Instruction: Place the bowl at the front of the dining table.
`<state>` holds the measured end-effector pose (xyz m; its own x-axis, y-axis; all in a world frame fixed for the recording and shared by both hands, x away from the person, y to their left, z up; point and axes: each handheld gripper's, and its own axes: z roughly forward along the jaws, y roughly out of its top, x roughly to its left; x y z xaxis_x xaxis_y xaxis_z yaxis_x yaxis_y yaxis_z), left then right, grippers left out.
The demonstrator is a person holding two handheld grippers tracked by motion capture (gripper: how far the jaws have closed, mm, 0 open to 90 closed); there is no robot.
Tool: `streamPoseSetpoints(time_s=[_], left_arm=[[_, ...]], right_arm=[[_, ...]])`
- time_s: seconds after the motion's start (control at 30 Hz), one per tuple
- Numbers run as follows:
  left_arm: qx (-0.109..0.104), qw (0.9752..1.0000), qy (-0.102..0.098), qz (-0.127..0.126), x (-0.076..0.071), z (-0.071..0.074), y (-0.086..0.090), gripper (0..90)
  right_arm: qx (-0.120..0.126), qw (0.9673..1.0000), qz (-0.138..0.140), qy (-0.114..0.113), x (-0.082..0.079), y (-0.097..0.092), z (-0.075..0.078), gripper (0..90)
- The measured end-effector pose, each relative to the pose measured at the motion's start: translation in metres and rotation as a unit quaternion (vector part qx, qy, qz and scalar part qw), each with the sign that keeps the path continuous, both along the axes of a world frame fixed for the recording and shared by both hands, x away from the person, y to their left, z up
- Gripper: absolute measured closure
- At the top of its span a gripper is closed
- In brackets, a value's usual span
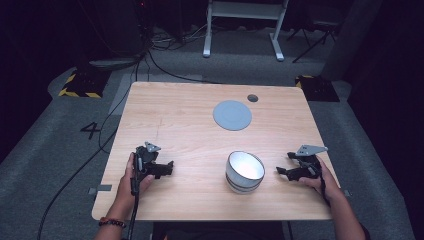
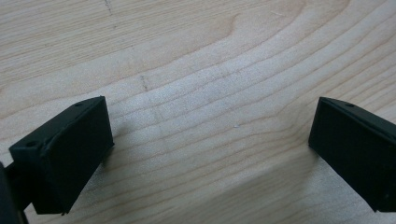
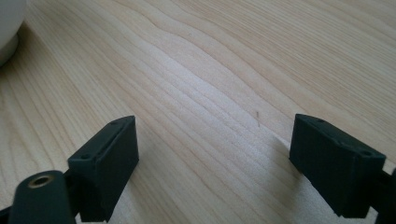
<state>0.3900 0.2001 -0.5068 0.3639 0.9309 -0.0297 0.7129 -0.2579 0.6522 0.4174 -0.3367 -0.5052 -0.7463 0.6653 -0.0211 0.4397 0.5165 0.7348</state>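
Observation:
A white bowl [image 1: 244, 171], stacked on another, stands on the wooden table [image 1: 190, 140] near its front edge; its side shows at the top left of the right gripper view [image 3: 8, 28]. A flat grey round plate [image 1: 232, 115] lies farther back. My left gripper [image 1: 169, 169] rests on the table left of the bowls, held by a hand, and its jaws stand wide apart over bare wood [image 2: 210, 135]. My right gripper [image 1: 281, 171] rests to the right of the bowls, pointing toward them, open with nothing between its fingers [image 3: 212, 154].
A small dark round hole [image 1: 252, 98] sits near the table's far right corner. Cables [image 1: 100, 145] run across the grey floor at left. A white desk frame [image 1: 245, 25] stands behind the table, and yellow-black marked blocks [image 1: 80, 85] flank it.

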Motion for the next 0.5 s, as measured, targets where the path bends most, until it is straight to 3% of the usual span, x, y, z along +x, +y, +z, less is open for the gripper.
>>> streamPoseSetpoints(time_s=[0.5], left_arm=[[0.0,1.0,0.0,0.003,-0.0004,0.0001,-0.0001,0.0]], right_arm=[[-0.002,1.0,0.006,0.002,-0.0002,-0.0045,0.0003,15.3]])
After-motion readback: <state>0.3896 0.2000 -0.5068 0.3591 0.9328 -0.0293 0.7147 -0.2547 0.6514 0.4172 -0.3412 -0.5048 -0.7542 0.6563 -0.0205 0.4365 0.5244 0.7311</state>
